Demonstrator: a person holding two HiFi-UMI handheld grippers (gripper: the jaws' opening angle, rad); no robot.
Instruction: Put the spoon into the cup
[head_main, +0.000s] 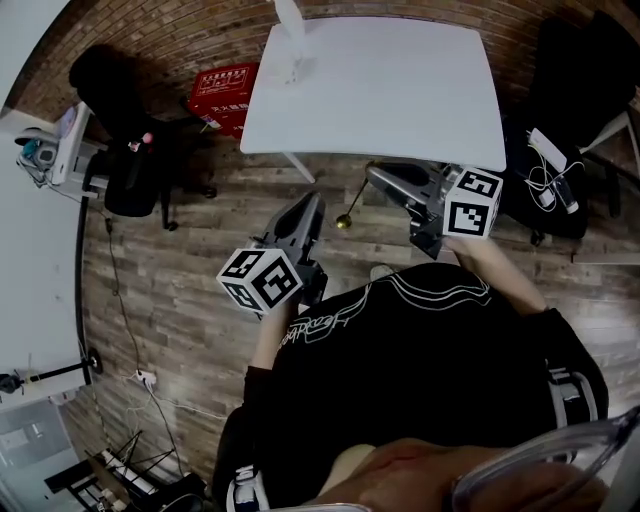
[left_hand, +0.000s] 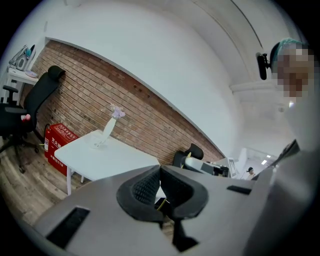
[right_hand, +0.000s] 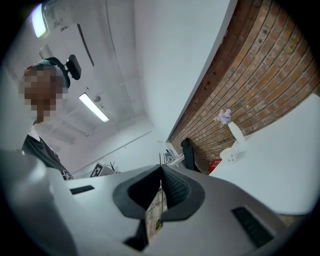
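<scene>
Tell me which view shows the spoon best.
Head view: the spoon shows whole, handle and bowl, hanging from the right gripper. The right gripper view shows only a thin sliver between the fingers; the left gripper view, at most a yellowish glint.

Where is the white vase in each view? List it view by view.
Head view: vase, top centre.
Left gripper view: vase, left of centre.
Right gripper view: vase, right of centre.
Shared landmark: the white table it stands on.
</scene>
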